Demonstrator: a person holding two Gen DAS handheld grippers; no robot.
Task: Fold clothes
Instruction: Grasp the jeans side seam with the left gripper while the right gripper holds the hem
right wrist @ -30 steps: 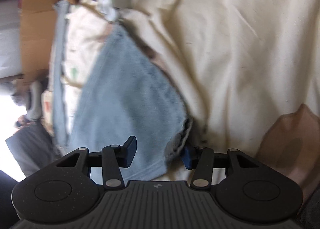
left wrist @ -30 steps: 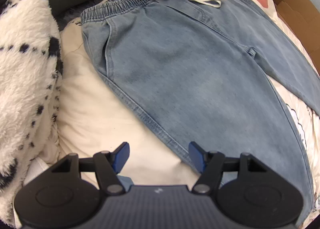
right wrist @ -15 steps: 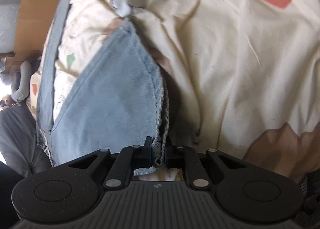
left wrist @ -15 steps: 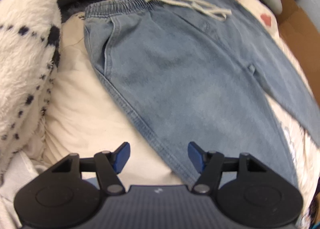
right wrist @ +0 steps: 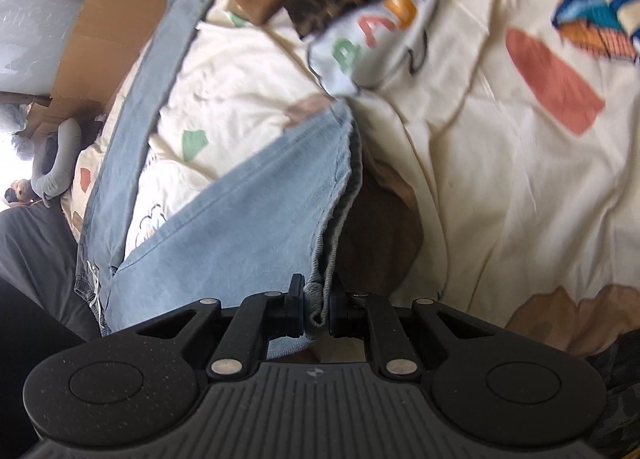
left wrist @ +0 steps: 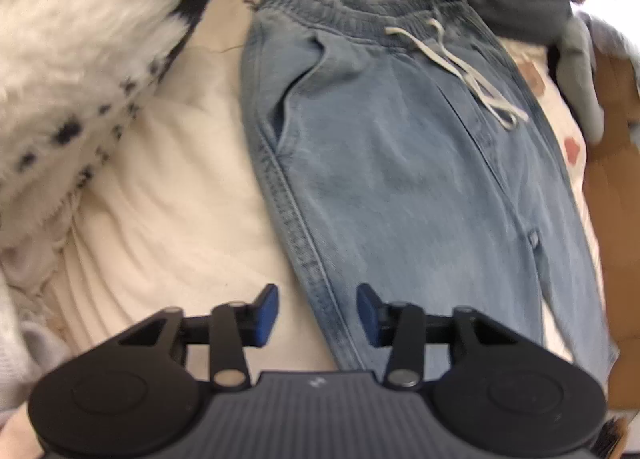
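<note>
Since a moment ago, the left gripper [left wrist: 317, 313] has dropped lower over the jeans [left wrist: 404, 163], and its jaws have just been closing, though they are still spread apart. In the left wrist view, the side seam of the jeans runs right between the two blue pads [left wrist: 267, 309], but the pads do not press on it yet. The jeans lie flat on the cream bed cover [left wrist: 168, 187], with the stretchy waistband [left wrist: 352, 9] at the far end and the white drawstring [left wrist: 460, 67] loose on top. A fluffy spotted blanket [left wrist: 80, 43] sits off to the left. The gripper is probably lined up on the seam so it can grab that edge. In the right wrist view, the right gripper [right wrist: 317, 309] is pressed together on the hem [right wrist: 316, 305] of one trouser leg, which it has lifted up off the bed since the earlier picture. The leg hangs from the pinch, and the other leg [right wrist: 132, 131] stretches away toward the cardboard box [right wrist: 120, 23]. Holding the hem up likely lets the leg be carried over for a fold.
</note>
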